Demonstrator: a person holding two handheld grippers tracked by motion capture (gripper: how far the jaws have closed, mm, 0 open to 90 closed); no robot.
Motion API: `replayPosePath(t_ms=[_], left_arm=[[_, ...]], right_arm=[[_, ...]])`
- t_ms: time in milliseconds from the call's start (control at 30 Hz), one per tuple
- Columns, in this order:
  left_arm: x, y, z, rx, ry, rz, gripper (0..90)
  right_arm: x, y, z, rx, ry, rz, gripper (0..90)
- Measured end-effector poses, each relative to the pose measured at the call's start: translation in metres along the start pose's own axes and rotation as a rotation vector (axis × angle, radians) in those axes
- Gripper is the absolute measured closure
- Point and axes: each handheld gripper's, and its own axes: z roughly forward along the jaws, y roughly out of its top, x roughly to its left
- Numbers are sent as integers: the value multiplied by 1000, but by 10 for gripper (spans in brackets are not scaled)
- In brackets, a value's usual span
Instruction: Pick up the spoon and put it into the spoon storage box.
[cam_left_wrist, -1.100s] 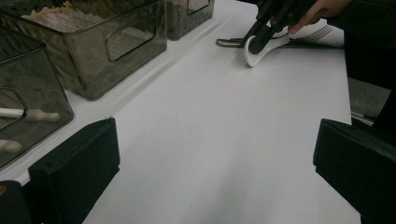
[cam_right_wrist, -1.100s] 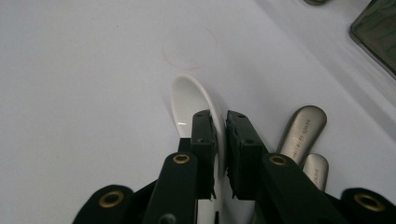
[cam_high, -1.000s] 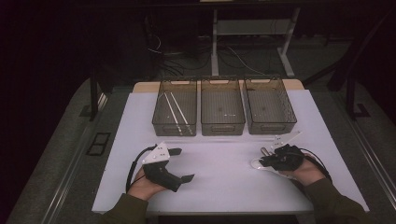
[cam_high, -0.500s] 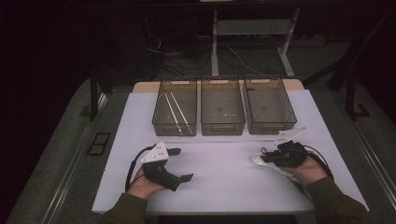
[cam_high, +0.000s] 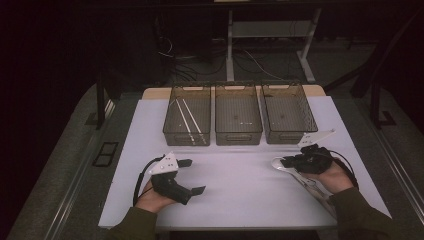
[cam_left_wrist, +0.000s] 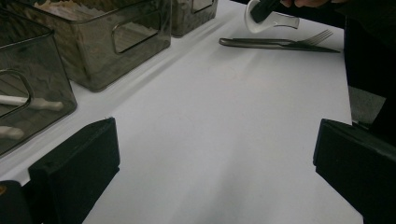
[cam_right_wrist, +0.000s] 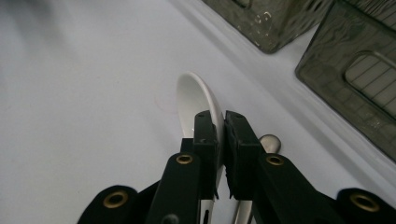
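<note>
Right gripper (cam_high: 286, 162) now lifted off table (cam_high: 240, 195) lower right, clamped on white spoon (cam_right_wrist: 196, 100); probably bin-bound next. Left gripper (cam_high: 192, 176) idle, wide open.

Black fingers (cam_right_wrist: 236, 154), brass screws, olive sleeves (cam_high: 132, 225).

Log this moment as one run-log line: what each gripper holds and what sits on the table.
right gripper: jaws shut on white spoon | left gripper: open, holds nothing | fork: lying on table | three bins: at far edge
</note>
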Motion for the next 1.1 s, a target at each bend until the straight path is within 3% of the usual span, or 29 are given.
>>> replayPosePath(t_ms=[1100], left_arm=[[-2,1,0,-3,1,9,0]], right_arm=[[-4,49,-10,-95,-15,56,836]])
